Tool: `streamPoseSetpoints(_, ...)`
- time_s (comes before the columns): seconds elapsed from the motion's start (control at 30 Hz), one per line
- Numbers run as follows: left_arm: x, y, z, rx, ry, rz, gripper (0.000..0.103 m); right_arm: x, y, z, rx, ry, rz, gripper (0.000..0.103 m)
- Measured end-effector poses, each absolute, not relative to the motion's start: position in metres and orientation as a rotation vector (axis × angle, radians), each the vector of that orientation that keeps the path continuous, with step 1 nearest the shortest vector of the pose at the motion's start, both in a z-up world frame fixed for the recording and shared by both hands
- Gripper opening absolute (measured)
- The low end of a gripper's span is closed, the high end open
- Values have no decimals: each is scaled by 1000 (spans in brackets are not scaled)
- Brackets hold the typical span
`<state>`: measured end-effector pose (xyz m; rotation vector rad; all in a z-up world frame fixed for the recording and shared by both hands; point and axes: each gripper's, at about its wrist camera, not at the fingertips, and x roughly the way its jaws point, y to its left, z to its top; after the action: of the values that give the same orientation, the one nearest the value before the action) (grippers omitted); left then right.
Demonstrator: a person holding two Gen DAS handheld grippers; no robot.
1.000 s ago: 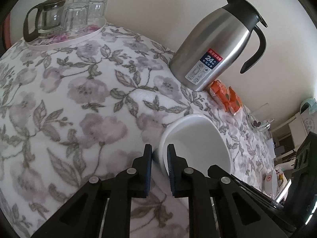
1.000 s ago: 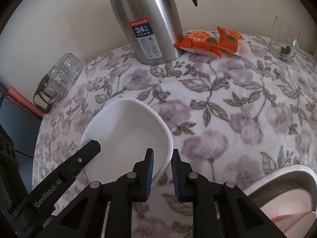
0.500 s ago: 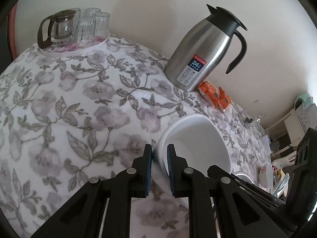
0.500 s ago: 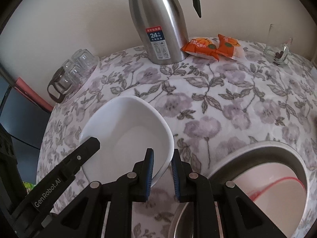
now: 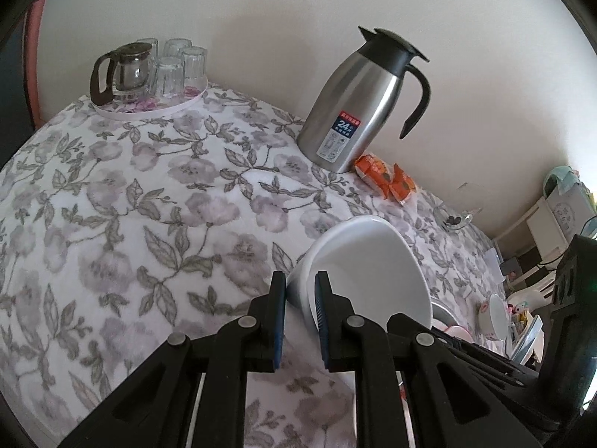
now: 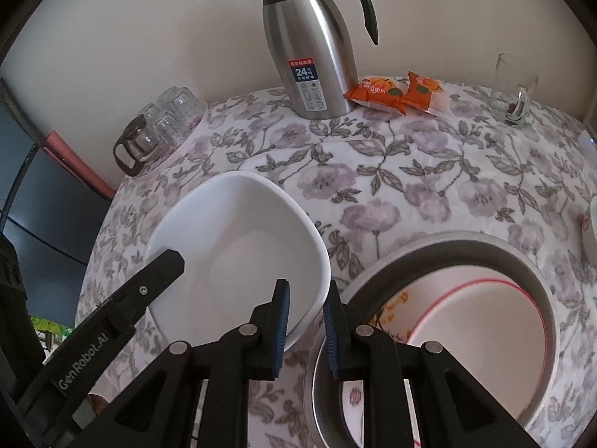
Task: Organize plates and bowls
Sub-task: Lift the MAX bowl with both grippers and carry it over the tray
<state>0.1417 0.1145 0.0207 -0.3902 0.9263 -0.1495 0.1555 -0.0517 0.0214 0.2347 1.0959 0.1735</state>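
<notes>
I hold the white bowl (image 6: 238,254) between both tools, lifted and tilted above the flowered tabletop (image 5: 156,201). My left tool (image 5: 300,321) is clamped on the bowl's left rim, one finger outside the wall and one inside, and my right tool (image 6: 305,328) is clamped on its opposite rim in the same way. Just beside the bowl on the right sits a metal basin (image 6: 440,246), with a pink-lined bowl with a red band (image 6: 485,317) resting inside it; the white bowl's right edge hangs close to the basin's rim. Along the far edge of the tabletop stands a steel thermos jug (image 6: 309,56) with a black lid and handle, and touching its base on the right lie two orange snack packets (image 6: 395,91). Toward the far right corner there is a small glass dish (image 6: 516,112). At the far left corner a round tray (image 5: 156,106) carries a glass teapot (image 5: 127,71) and several upturned glasses (image 5: 179,67). In the left wrist view, another small patterned bowl (image 5: 494,315) shows beyond the right edge of the tabletop, among clutter too small to make out.
</notes>
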Motion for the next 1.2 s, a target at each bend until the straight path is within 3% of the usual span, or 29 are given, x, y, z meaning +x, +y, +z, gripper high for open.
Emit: streamPoseSetpoints(1.2,85,26,69,-296,855,-196,16,91,-141,66,309,989,150,20)
